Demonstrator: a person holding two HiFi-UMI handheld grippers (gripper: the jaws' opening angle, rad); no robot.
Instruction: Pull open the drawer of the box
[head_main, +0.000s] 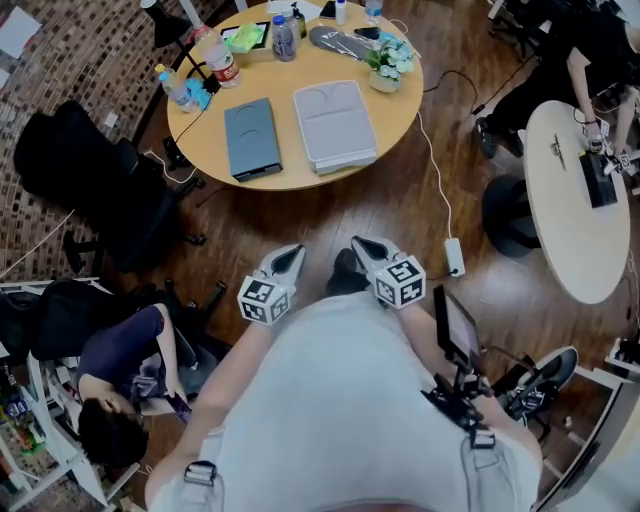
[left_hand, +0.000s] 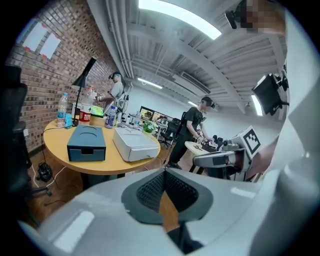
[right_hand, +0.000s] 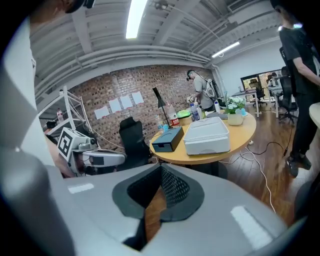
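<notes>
Blue-grey, the box (head_main: 251, 138) is set on the round counter (head_main: 400, 110) at upper centre, well apart from the left tool (head_main: 295, 250) and right tool (head_main: 359, 243), both pressed shut on nothing, so the unbraced box could be dragged along once its drawer (left_hand: 86, 152) is pulled.

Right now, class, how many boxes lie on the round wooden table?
2: the dark box on the left, and the pale grey box beside it on the right. No others show.
</notes>
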